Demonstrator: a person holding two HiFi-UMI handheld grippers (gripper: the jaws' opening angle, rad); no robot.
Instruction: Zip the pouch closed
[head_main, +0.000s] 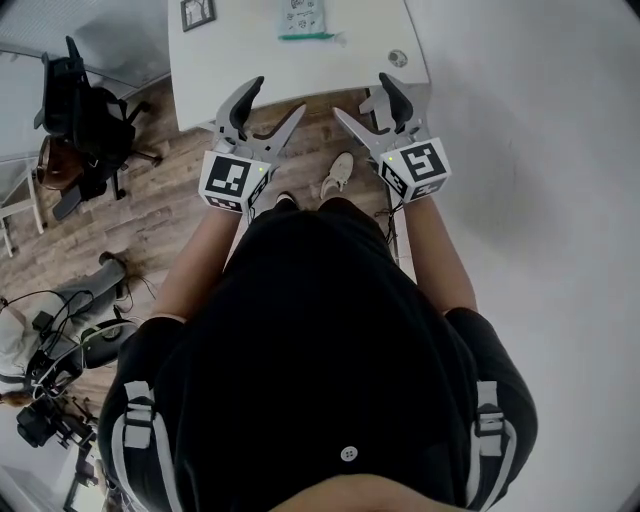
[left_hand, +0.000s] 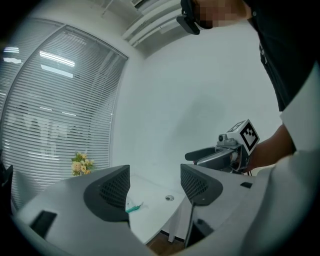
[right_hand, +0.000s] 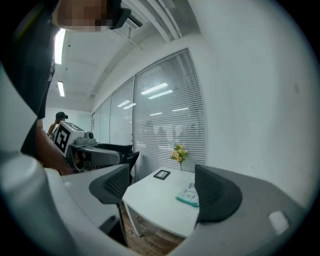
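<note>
A clear pouch (head_main: 303, 18) with a teal zip edge lies flat at the far side of the white table (head_main: 240, 60). My left gripper (head_main: 278, 97) and right gripper (head_main: 362, 97) are held in the air before the table's near edge, well short of the pouch. Both are open with nothing between their jaws. In the left gripper view the pouch (left_hand: 134, 206) shows small between the open gripper (left_hand: 154, 187) jaws. From the right gripper (right_hand: 162, 187) the pouch (right_hand: 189, 198) lies on the table's right part.
A black picture frame (head_main: 197, 13) lies on the table's far left, and a round grommet (head_main: 397, 58) at its right. Yellow flowers (right_hand: 178, 153) stand by the blinds. An office chair (head_main: 85, 125) and cabled gear (head_main: 50, 370) sit on the wooden floor to the left.
</note>
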